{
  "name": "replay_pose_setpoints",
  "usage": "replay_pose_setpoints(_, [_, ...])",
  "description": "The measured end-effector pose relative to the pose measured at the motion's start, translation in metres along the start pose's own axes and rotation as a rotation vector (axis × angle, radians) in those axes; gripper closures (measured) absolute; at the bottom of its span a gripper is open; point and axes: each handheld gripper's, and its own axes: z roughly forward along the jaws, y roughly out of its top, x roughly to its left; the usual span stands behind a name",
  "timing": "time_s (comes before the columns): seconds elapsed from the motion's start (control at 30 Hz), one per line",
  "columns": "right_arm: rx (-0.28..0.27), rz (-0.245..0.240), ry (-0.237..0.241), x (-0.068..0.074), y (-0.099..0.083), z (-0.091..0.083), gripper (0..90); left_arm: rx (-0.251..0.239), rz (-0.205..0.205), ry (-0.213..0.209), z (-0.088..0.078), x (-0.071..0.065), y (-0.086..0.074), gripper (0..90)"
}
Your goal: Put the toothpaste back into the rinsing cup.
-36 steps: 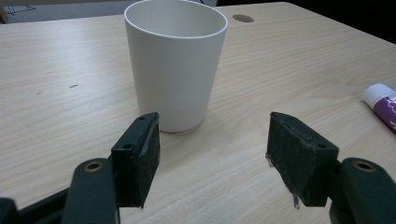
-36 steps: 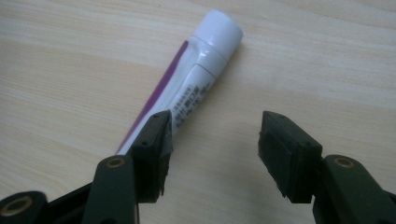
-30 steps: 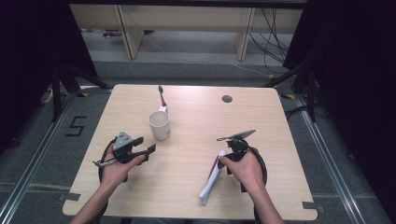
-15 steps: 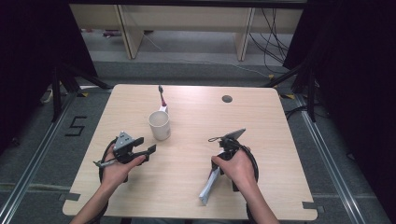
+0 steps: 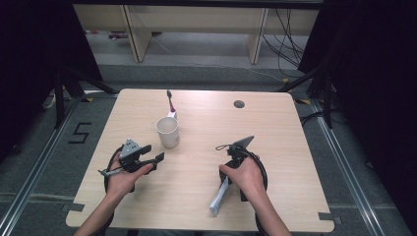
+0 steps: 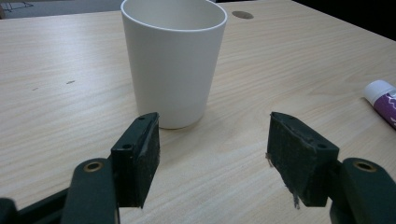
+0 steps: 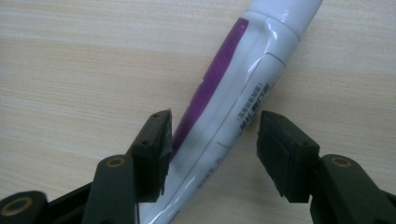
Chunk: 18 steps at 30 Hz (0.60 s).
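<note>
Table (image 5: 275,147) of pale wood, seen from above, with a person's two forearms coming in from the near edge, each hand holding a two-jaw gripper.

At the left, the left gripper (image 5: 156,158) rests on the wood in the same spot as a second ago, jaws standing wide with nothing between them. In its own view the fingers (image 6: 140,156) frame a white cup (image 6: 173,56) that stands upright a little beyond them, untouched.

Behind the cup, towards the far edge, a toothbrush (image 5: 170,104) lies flat, apart from both hands.

Right of centre, the right hand (image 5: 248,177) has slid a little towards the middle of the table and nearer the person since a second ago, bringing the right gripper (image 7: 212,149) down over a white-and-purple tube (image 5: 219,195) lying flat near the front edge. In the right gripper view the jaws straddle the tube's body (image 7: 229,116): the left pad looks to be at or just beside the purple stripe, while a clear gap shows at the right pad. Its opening has not changed, so the tube is bracketed, not gripped.

That shift likely means the tube is the next thing to be picked up; closing the jaws appears to be the step still to come, with the left gripper waiting by the cup.
</note>
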Motion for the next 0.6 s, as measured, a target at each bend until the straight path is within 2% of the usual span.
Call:
replay_pose_setpoints(0.03, [-0.028, -0.054, 0.005, -0.002, 0.001, 0.003, 45.9, 0.004, 0.000, 0.003, 0.000, 0.000, 0.000, 34.2])
replay_pose_setpoints(0.07, [-0.028, -0.054, 0.005, -0.002, 0.001, 0.003, 45.9, 0.004, 0.000, 0.003, 0.000, 0.000, 0.000, 34.2])
replay_pose_setpoints(0.1, [-0.010, -0.045, -0.015, -0.001, 0.001, 0.006, 46.0, 0.004, -0.001, 0.003, 0.000, 0.000, 0.000, 34.2])
replay_pose_setpoints(0.17, [-0.013, -0.055, -0.013, -0.001, 0.002, 0.007, 46.1, 0.004, 0.000, 0.003, 0.000, 0.000, 0.000, 34.2])
replay_pose_setpoints(0.2, [0.016, -0.027, -0.005, 0.004, 0.002, 0.007, 46.6, 0.005, -0.001, 0.003, 0.000, 0.000, 0.000, 34.2])
replay_pose_setpoints(0.27, [0.014, -0.016, -0.009, 0.005, 0.001, 0.009, 46.8, 0.005, -0.001, 0.003, 0.000, 0.000, 0.000, 34.2])
replay_pose_setpoints(0.3, [0.024, -0.041, -0.021, 0.005, 0.001, 0.010, 46.8, 0.005, 0.000, 0.003, 0.000, 0.000, 0.000, 34.2])
replay_pose_setpoints(0.33, [0.041, -0.023, -0.009, 0.007, 0.001, 0.010, 47.0, 0.005, 0.000, 0.003, 0.000, 0.000, 0.000, 34.2])
replay_pose_setpoints(0.37, [0.029, -0.068, -0.025, 0.006, 0.001, 0.014, 47.7, 0.005, 0.000, 0.003, 0.000, 0.000, 0.000, 34.2])
replay_pose_setpoints(0.47, [0.034, -0.068, -0.029, 0.007, 0.001, 0.014, 48.7, 0.004, 0.001, 0.004, 0.000, 0.000, 0.000, 34.2])
replay_pose_setpoints(0.5, [0.024, -0.090, -0.024, 0.007, -0.001, 0.013, 51.8, 0.004, 0.001, 0.004, 0.000, 0.000, 0.000, 34.2])
replay_pose_setpoints(0.53, [0.044, -0.102, -0.023, 0.007, 0.000, 0.012, 53.9, 0.005, 0.000, 0.004, 0.000, 0.000, -0.001, 34.2])
replay_pose_setpoints(0.57, [0.019, -0.141, -0.022, 0.004, 0.000, 0.014, 56.4, 0.002, 0.000, 0.000, 0.000, 0.001, -0.001, 34.2])
replay_pose_setpoints(0.6, [0.019, -0.141, -0.022, 0.004, 0.000, 0.014, 56.4, 0.002, 0.000, 0.000, 0.000, 0.001, -0.001, 34.2])
